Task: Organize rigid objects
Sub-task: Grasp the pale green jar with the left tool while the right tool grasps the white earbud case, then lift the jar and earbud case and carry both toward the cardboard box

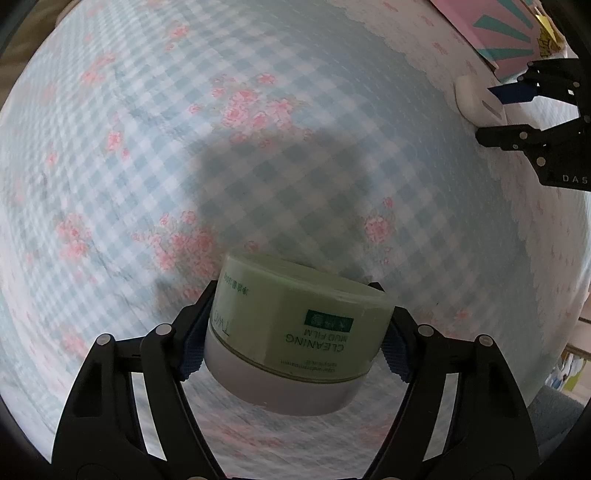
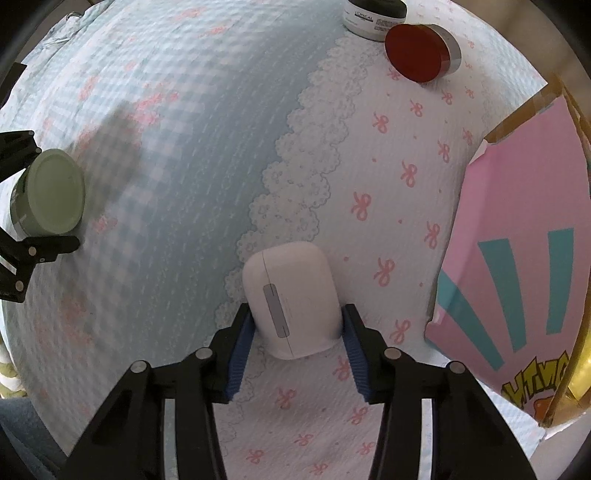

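Patterned cloth [image 2: 184, 184] lies bare between jar [image 1: 295, 325] and case [image 2: 295, 299].

Jars: I count three, namely one pale green jar [image 1: 295, 317] far to the left of the pink box [image 2: 517, 280], one jar with a red lid [image 2: 419, 51] beyond that box, and one grey-white jar [image 2: 373, 16] touching or just behind the red one.
White cases: one white case [image 2: 295, 295], just left of the pink box.
Boxes: one, the pink box itself.
Grippers: two of mine, the left gripper [image 1: 295, 332] and the right gripper [image 2: 297, 328].
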### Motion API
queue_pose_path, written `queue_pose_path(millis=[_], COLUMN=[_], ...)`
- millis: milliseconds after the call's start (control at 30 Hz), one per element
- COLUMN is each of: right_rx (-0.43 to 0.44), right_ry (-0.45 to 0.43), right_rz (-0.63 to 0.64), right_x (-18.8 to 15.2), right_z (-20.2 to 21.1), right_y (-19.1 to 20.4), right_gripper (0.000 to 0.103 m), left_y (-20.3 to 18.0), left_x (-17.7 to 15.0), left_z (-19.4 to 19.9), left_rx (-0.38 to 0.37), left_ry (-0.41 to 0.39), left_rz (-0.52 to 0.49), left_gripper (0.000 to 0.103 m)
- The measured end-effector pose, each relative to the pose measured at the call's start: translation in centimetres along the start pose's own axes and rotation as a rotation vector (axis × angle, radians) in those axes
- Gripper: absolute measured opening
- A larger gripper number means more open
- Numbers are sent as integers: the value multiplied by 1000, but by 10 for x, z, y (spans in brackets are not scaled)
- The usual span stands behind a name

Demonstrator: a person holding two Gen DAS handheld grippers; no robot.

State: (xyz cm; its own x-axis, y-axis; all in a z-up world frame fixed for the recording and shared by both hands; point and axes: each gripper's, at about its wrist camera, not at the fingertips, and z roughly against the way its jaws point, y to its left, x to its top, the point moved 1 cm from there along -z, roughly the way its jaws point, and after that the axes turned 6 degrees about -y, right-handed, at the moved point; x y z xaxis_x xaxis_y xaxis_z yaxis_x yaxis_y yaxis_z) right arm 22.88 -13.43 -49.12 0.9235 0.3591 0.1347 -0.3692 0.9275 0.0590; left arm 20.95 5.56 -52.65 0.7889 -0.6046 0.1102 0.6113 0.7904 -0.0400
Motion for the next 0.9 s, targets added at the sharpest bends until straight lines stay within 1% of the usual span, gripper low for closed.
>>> queue_pose_path(millis=[67,300,467,600,633,733,800,833,900], right_rx=[-4,11,44,69,71,91,99,100,128], right_ry=[-2,-37,-74,-108,-114,-125,-117,-112,-121], right_rz=[-11,-104,-200,-266,-275,-317,-335,-339,-372], right_x=[9,5,1,-10,-11,-16,-21,-24,-35], right_z=[0,15,32,54,58,76,78,76,70], right_y=[2,-4,-15,-24,-24,-27,-30,-30,-31], right_gripper=[44,43,43,41,39,20,17,16,16], left_y=[2,17,31,43,45,49,51,50,54], left_x=[-1,-11,-19,-21,-22,-23,-24,-25,-30], left_z=[2,20,39,62,68,91,104,110,120], left_rx=[-3,-12,-29,-45,-48,-52,-50,-51,-58], left_ry=[-3,-22,-53,-92,-102,-139,-164,-174,-192], left_rz=[11,61,141,205,218,247,260,269,290], left_gripper=[74,73,71,71,71,71,71,71,71])
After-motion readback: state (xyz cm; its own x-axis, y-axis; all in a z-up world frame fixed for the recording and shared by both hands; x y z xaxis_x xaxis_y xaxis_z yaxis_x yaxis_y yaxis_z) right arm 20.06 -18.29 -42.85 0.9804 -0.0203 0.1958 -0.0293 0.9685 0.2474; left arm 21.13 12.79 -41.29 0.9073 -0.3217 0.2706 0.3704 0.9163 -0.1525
